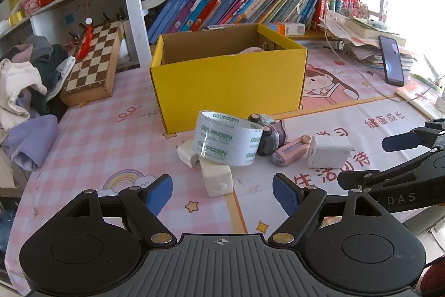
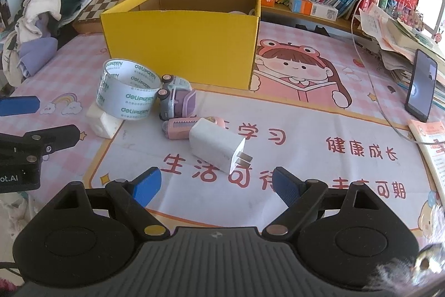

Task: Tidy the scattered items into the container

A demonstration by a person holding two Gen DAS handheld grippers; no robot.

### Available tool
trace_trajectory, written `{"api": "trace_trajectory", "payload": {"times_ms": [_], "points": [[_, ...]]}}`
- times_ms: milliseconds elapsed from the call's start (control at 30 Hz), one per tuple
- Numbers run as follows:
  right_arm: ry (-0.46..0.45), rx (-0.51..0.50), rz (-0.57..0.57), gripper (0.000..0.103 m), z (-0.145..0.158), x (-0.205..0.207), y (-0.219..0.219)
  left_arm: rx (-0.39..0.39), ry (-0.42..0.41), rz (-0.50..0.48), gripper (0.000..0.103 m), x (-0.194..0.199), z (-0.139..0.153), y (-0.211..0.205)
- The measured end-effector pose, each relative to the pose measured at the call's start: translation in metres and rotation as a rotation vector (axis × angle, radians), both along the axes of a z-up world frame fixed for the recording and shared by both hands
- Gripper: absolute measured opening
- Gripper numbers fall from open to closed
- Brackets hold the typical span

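Observation:
A yellow cardboard box (image 1: 228, 80) (image 2: 180, 46) stands open on the table, with something pale pink inside. In front of it lie a roll of clear tape (image 1: 228, 141) (image 2: 126, 89) resting on white blocks (image 1: 217, 178) (image 2: 103, 120), a purple toy car (image 1: 268, 134) (image 2: 176, 99), a pink tube-like item (image 1: 290, 151) (image 2: 185, 127) and a white plug charger (image 1: 329, 152) (image 2: 217, 145). My left gripper (image 1: 222, 192) is open, just short of the white block. My right gripper (image 2: 217, 184) is open, close to the charger's prongs.
Books (image 1: 236, 4) fill the shelf behind the box. A chessboard (image 1: 91, 66) and a heap of clothes (image 1: 25, 82) lie at the left. A phone (image 1: 390, 60) (image 2: 421, 85) leans on stacked papers at the right, with a cable trailing across the mat.

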State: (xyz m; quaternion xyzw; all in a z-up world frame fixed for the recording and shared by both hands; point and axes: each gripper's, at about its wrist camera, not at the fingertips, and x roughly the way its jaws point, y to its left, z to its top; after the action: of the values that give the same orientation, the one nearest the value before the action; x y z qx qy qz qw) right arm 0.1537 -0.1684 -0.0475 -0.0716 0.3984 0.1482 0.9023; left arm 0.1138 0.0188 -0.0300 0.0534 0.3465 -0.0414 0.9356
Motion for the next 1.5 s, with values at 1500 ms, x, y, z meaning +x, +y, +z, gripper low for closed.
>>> {"api": "trace_trajectory", "payload": {"times_ms": [1500], "points": [[0.07, -0.015, 0.003, 0.086, -0.014, 0.027, 0.005, -0.004, 0.059, 0.003, 0.087, 0.022, -0.013, 0.001]]}}
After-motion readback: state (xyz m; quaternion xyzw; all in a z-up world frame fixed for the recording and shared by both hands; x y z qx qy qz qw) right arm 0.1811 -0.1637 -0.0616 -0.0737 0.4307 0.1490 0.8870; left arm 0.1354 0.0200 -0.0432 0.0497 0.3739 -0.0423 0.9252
